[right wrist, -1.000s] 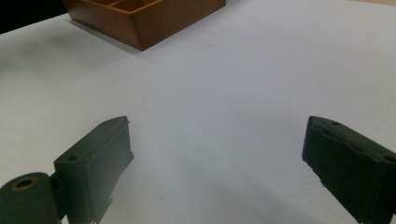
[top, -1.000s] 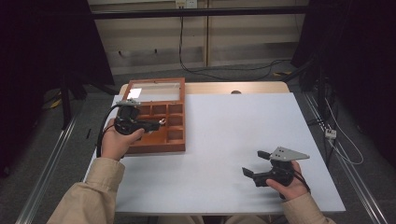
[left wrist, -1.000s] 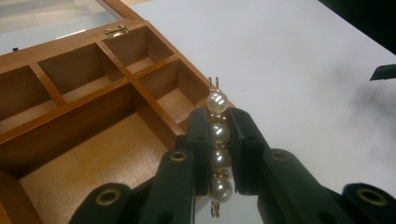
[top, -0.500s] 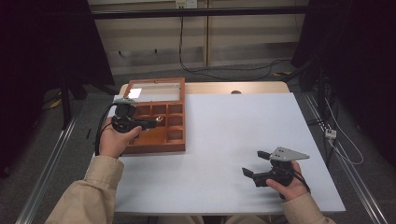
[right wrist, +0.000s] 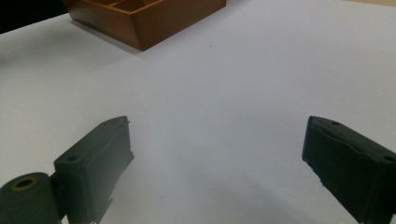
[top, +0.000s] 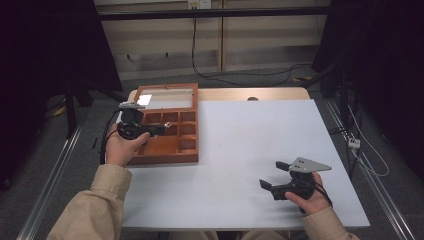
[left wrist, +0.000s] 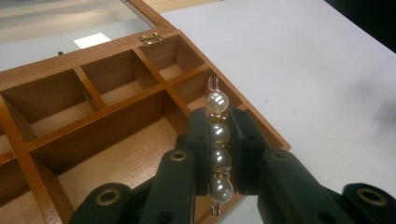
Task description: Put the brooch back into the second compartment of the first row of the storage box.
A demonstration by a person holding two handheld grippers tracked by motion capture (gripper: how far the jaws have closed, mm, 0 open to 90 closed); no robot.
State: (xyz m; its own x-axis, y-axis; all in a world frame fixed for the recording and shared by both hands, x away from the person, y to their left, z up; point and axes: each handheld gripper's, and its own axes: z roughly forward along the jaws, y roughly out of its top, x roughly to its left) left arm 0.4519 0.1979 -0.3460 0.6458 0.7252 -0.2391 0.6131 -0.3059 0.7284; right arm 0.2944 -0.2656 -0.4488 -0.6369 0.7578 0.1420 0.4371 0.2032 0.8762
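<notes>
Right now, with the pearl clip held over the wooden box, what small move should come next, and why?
Probably lower the left tongs a little into a compartment, then open. They are shut on the pearl clip, which hangs above the open wooden box, touching no floor. The right tongs wait open over the table.

White-topped table [top: 250, 145] with pale wooden strip along far edge, bearing one open brown wooden compartment box [top: 170, 155] near left edge, glass-paned lid [top: 167, 97] laid back flat toward far side; remaining top bare white.
</notes>
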